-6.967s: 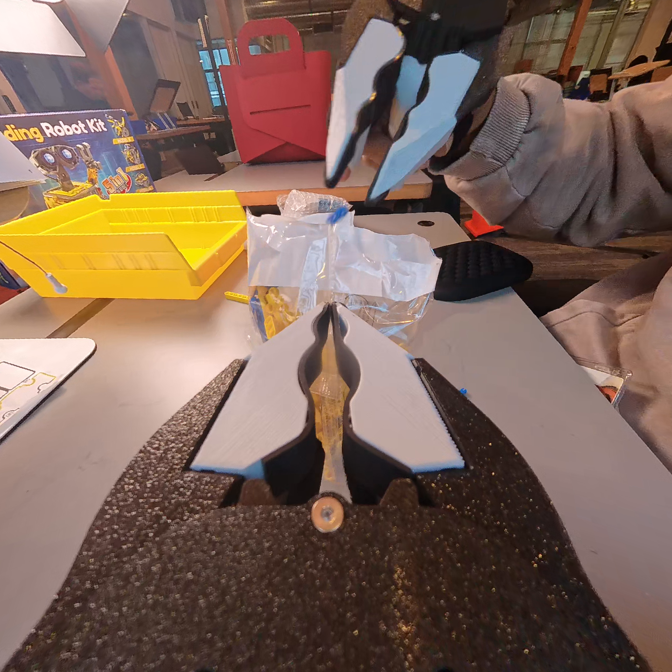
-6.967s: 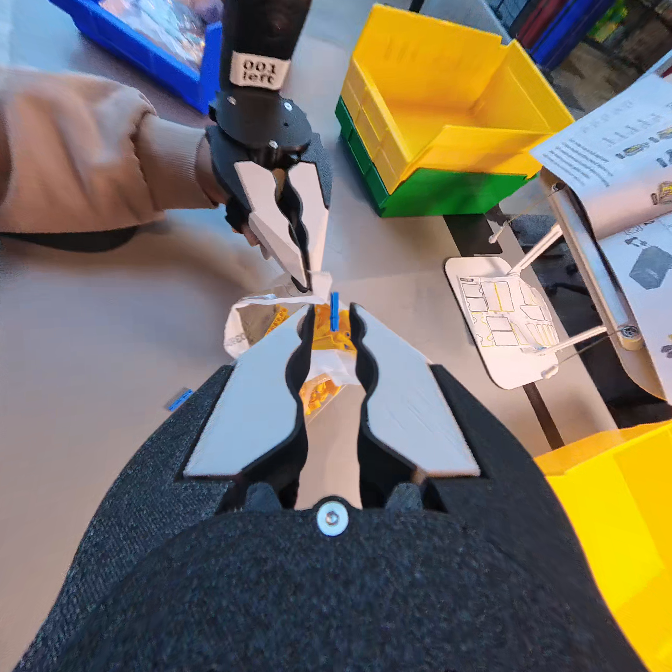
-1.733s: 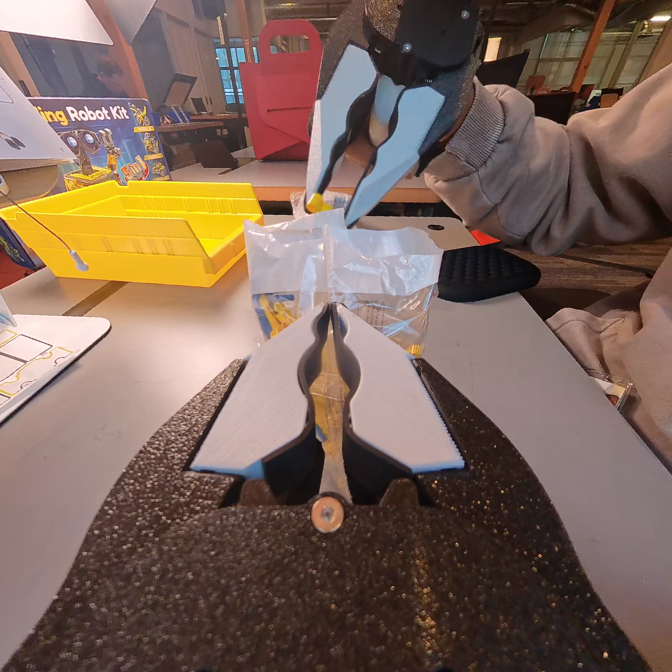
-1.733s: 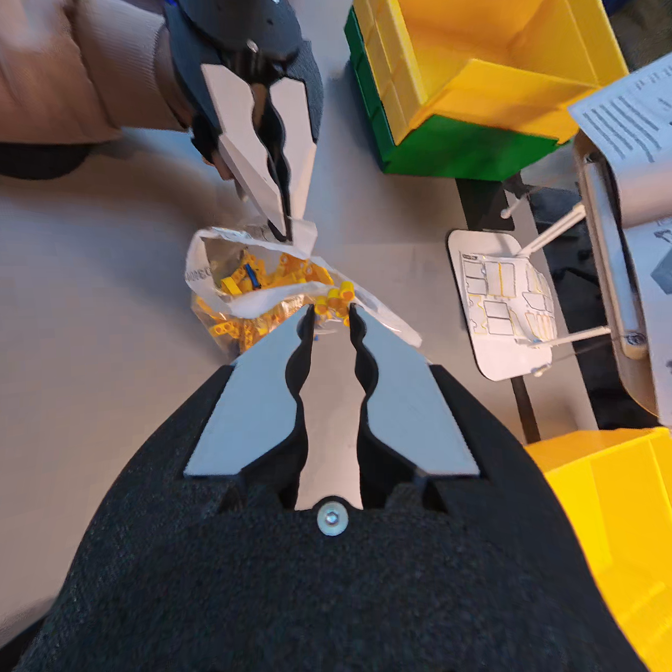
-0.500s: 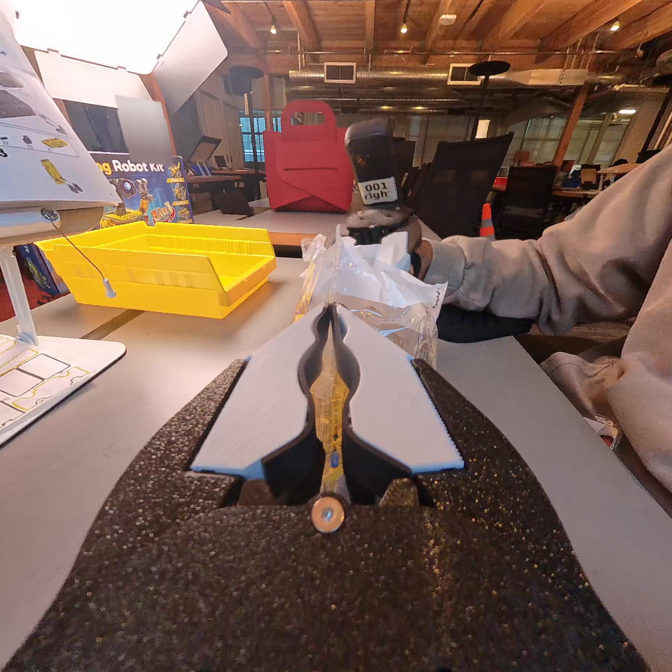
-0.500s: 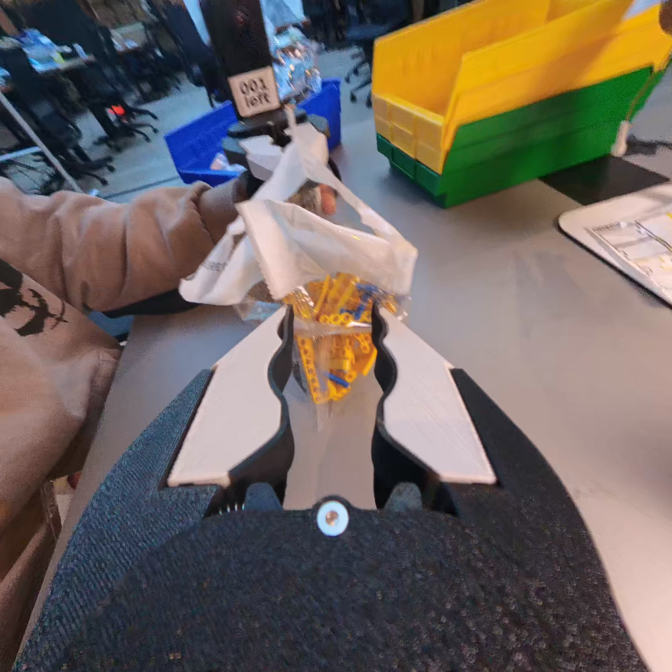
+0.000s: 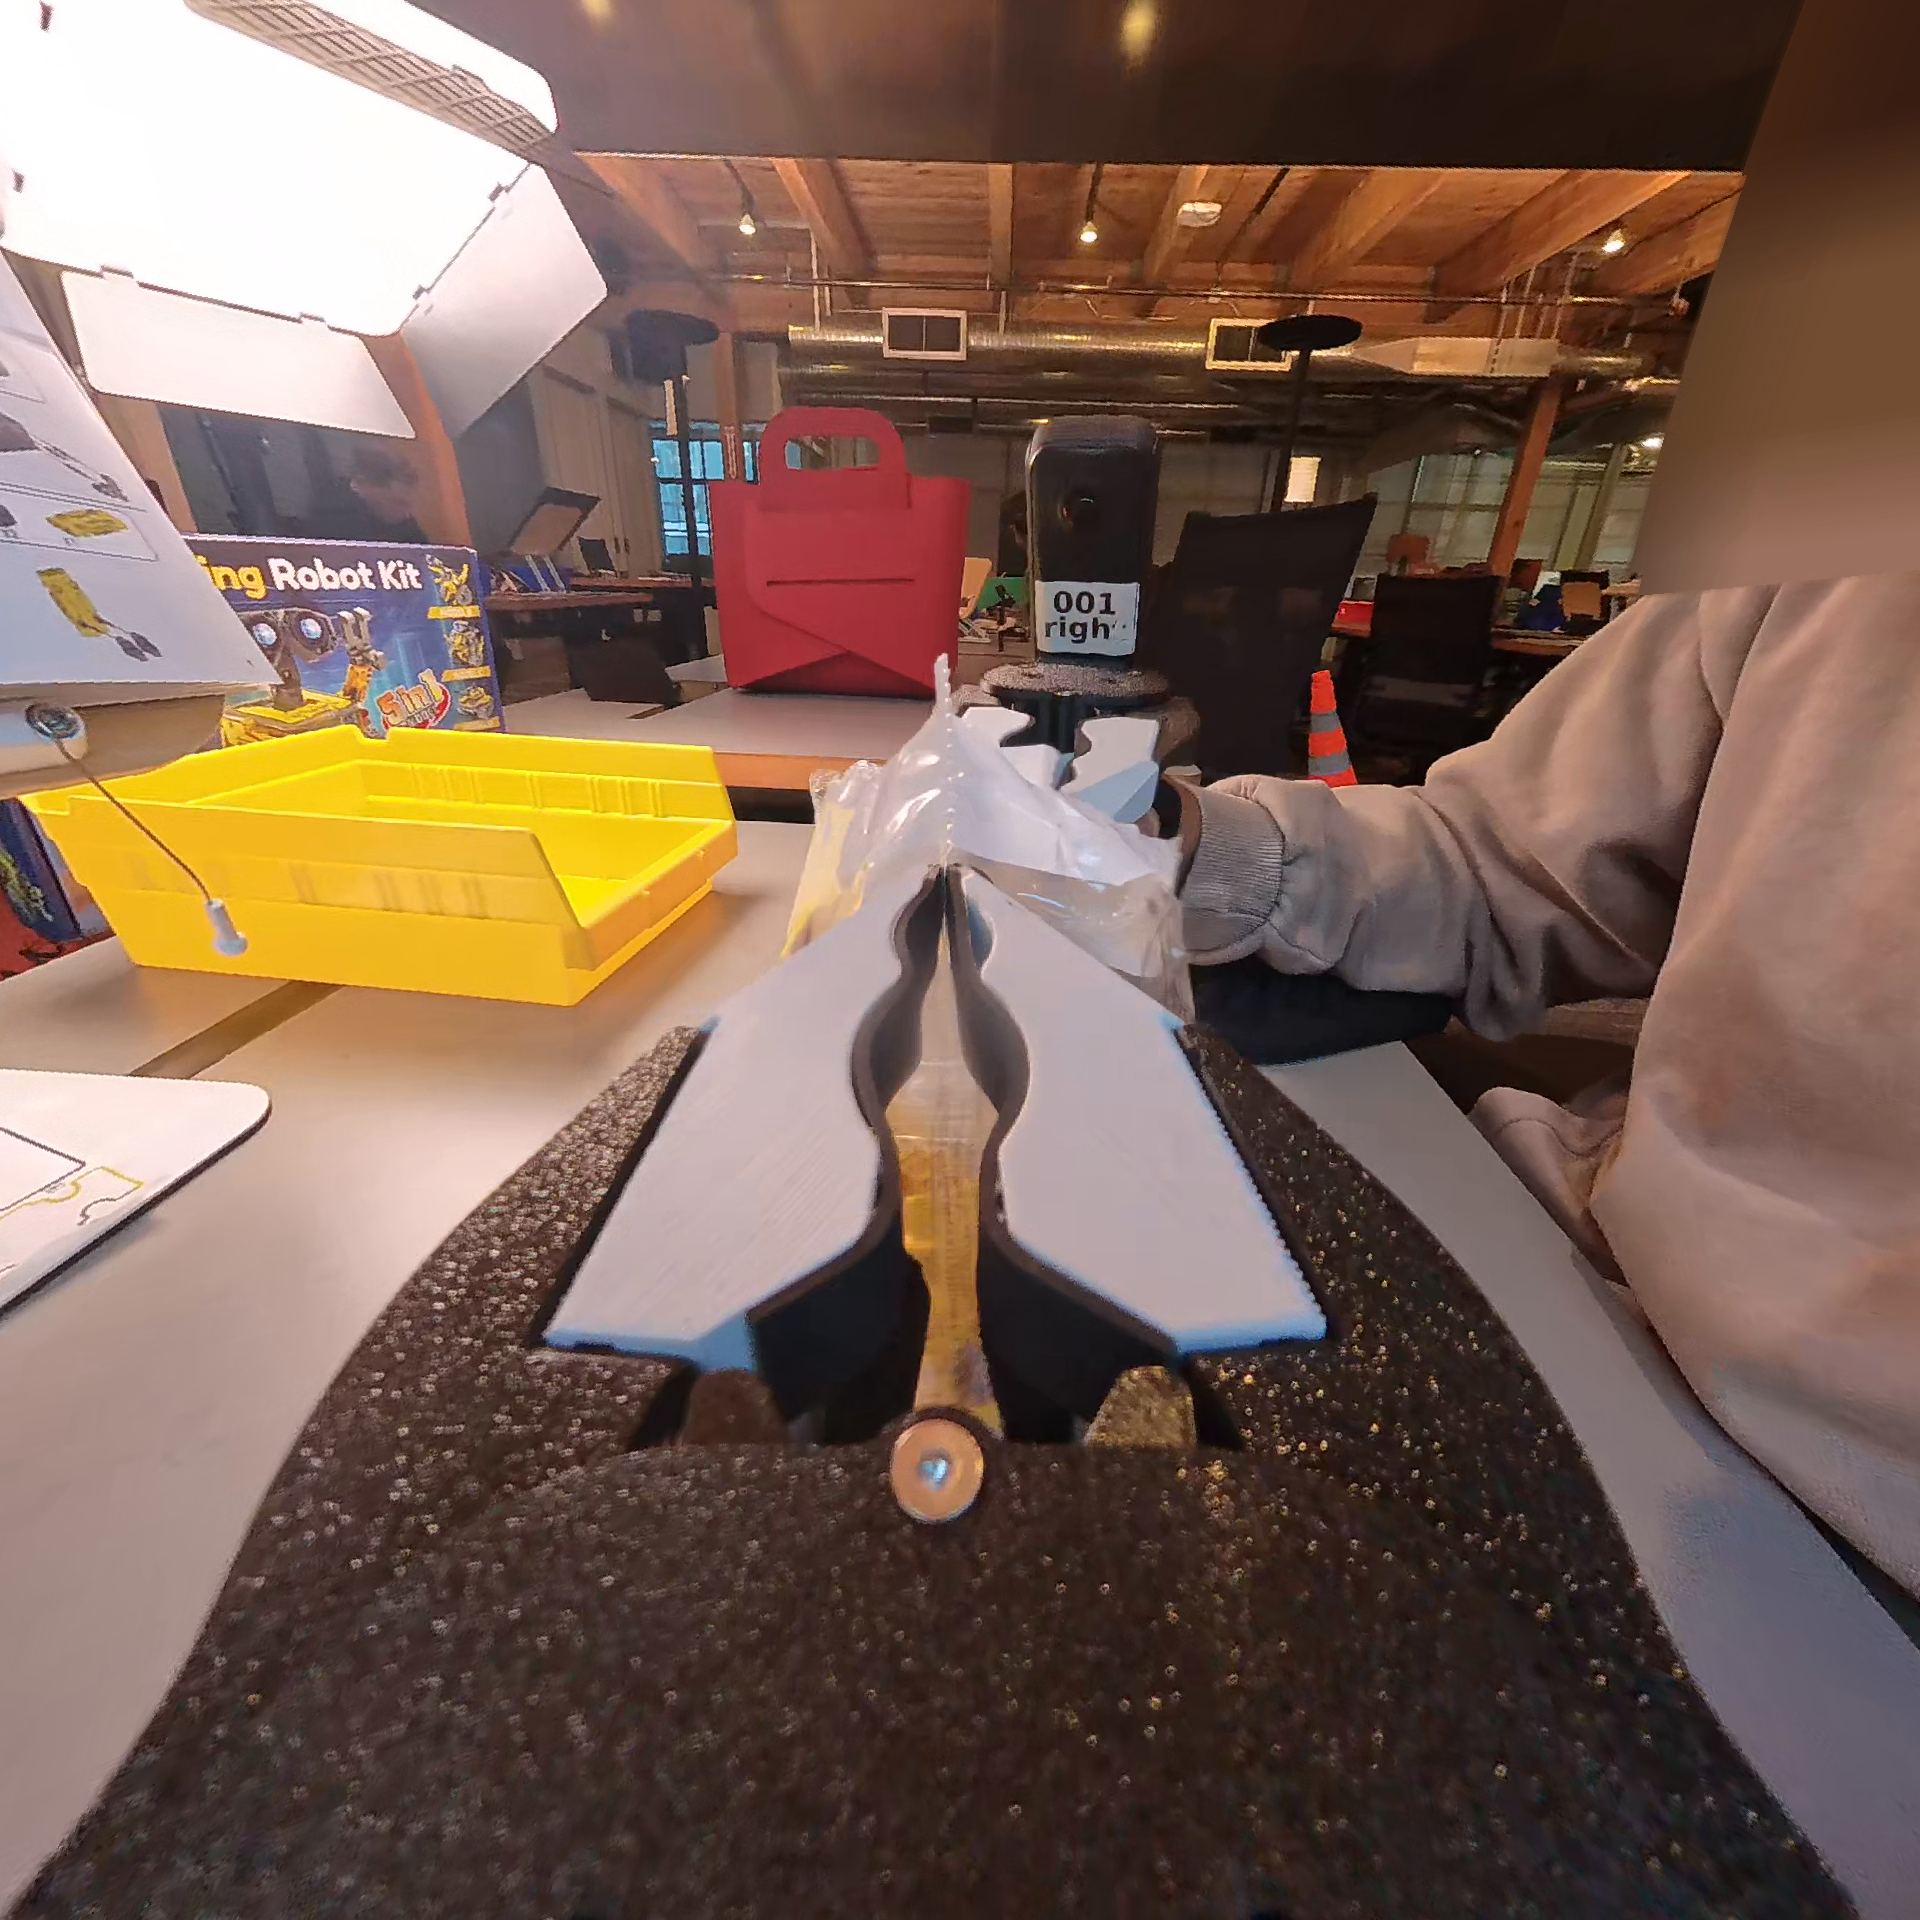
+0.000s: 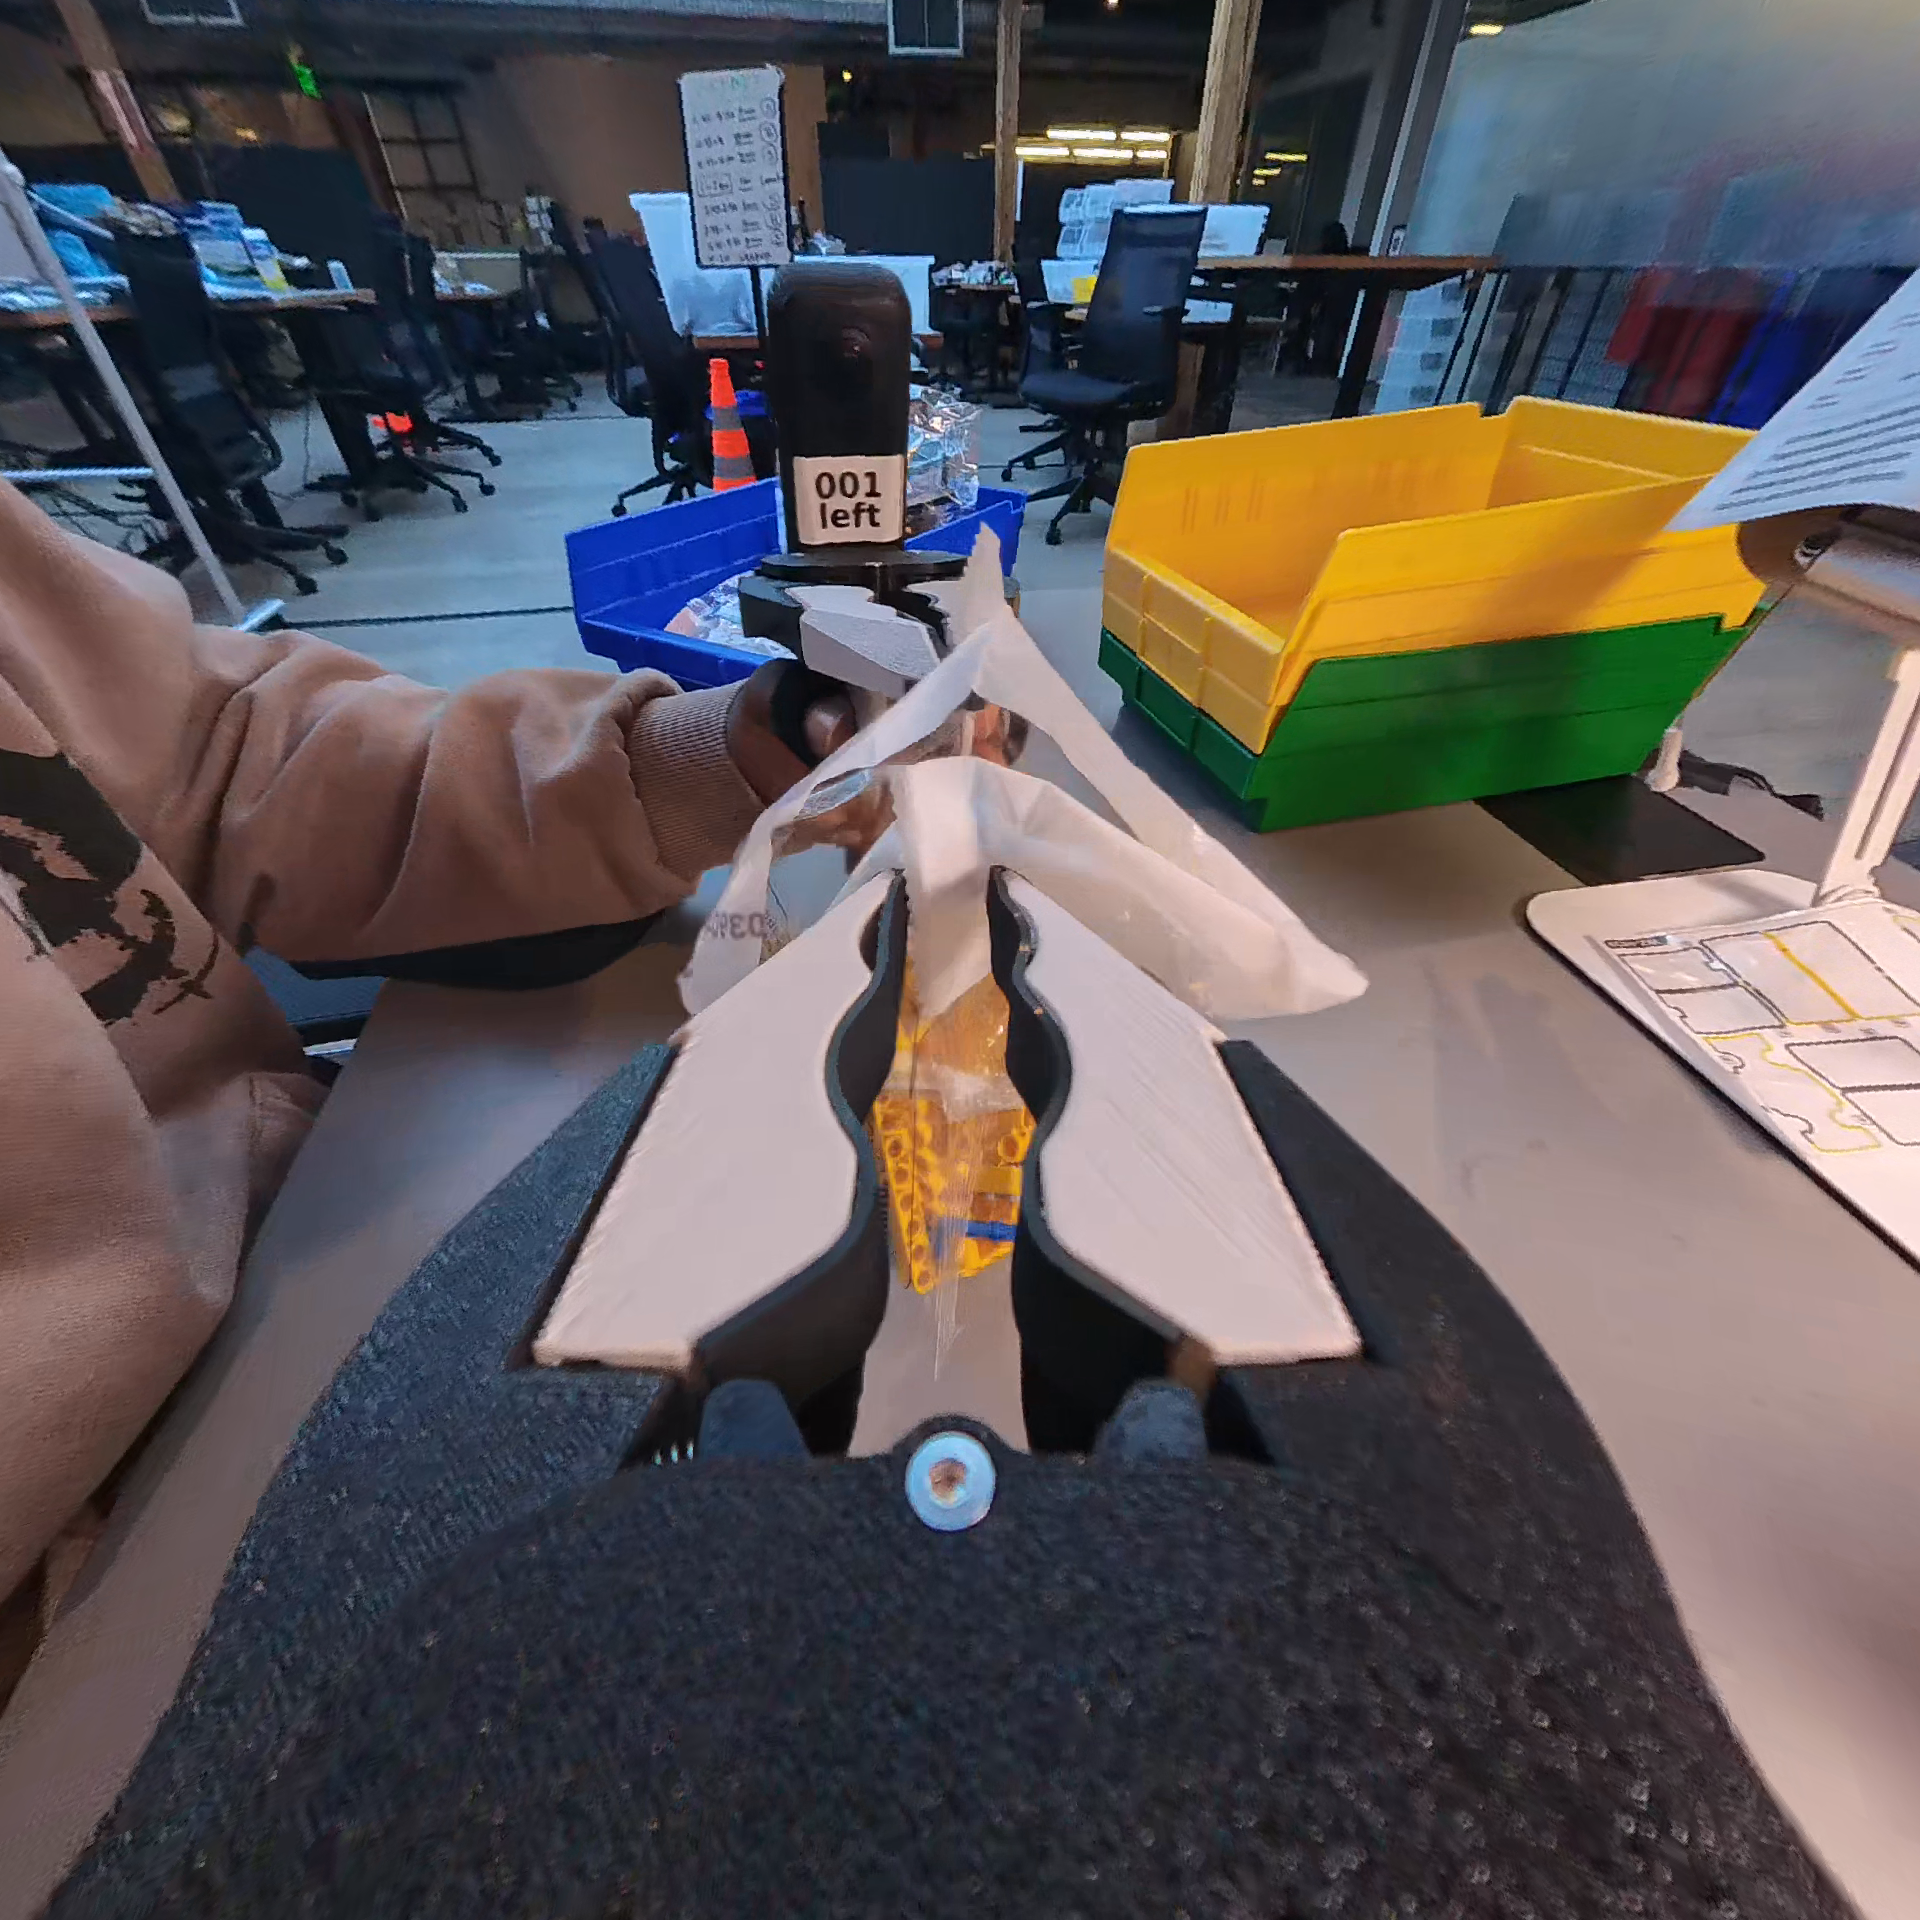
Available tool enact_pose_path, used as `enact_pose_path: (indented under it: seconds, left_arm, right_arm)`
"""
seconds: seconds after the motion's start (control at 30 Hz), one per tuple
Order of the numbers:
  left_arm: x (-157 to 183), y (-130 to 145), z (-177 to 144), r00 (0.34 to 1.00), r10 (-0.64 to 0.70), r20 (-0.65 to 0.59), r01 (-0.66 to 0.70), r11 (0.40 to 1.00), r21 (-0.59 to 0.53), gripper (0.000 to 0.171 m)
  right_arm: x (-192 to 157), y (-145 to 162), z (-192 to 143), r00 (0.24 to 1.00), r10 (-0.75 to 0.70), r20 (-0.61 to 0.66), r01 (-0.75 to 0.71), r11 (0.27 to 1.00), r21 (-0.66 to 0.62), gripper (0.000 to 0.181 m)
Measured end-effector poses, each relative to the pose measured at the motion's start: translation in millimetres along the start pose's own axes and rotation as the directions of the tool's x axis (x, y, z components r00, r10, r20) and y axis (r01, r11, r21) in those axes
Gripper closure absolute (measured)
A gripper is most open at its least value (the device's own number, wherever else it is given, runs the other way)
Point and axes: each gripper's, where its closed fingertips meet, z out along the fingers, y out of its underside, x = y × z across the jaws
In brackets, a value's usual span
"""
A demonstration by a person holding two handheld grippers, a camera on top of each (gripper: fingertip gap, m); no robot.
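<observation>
Change: both grippers now meet level over the table, facing each other with the plastic bag (image 8: 1049, 883) stretched between them; 1.7 s ago the right gripper hung above the bag's mouth, pointing down into it, and half a second ago its fingers were still apart around the bag.
Left gripper (image 7: 945, 883): fingers pressed together on a flattened fold of the bag; thin clear film with a yellow tint runs down the slit between them.
Right gripper (image 8: 940, 883): fingers drawn in on the white upper part of the bag, a narrow gap between the tips filled by bunched film.
Bag: held up by both grippers; whether its bottom rests on the grey table (image 8: 1455, 1143) cannot be told. Yellow pieces (image 8: 951, 1153) with a few blue ones sag in its lower part between the right gripper's fingers.
Left side of the table: a yellow bin (image 7: 395, 862), well apart from the bag, and behind it a blue printed box (image 7: 353, 634).
Behind: a red bag-shaped carrier (image 7: 836, 582) on the next table.
Right gripper's view: a yellow bin nested in a green one (image 8: 1434, 665), a blue bin (image 8: 665, 571) behind the left gripper, a white printed mat (image 8: 1766, 1018) near the edge.
In the way: the bag's white film hides each gripper's tips from the other camera; a beige sleeve (image 7: 1507, 831) crosses the table's far edge.
</observation>
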Motion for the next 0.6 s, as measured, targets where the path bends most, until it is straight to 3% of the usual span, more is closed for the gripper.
enact_pose_path:
  seconds: [0.07,0.13,0.27,0.37,0.6]
  left_arm:
    - [1,1,1,1.000,-0.001,-0.005,0.001,1.000,-0.004,0.171]
    - [-6,1,-4,0.999,0.016,0.028,-0.015,1.000,-0.010,0.171]
    - [-32,-16,-47,0.995,-0.014,0.101,0.007,0.997,0.073,0.171]
    - [-30,-7,-40,0.995,0.007,0.100,-0.009,1.000,0.018,0.171]
    - [-21,-4,-32,0.998,-0.006,0.061,0.007,1.000,-0.005,0.171]
  right_arm:
    - [4,1,-2,0.999,-0.043,-0.030,0.043,0.999,0.002,0.180]
    - [7,0,-9,0.997,-0.072,-0.040,0.072,0.997,-0.004,0.181]
    - [36,-22,-62,0.997,-0.005,-0.079,0.013,0.995,0.101,0.181]
    - [34,-25,-70,0.994,-0.064,-0.086,0.070,0.995,0.069,0.181]
    - [30,-30,-78,0.999,-0.027,-0.036,0.031,0.995,0.090,0.181]
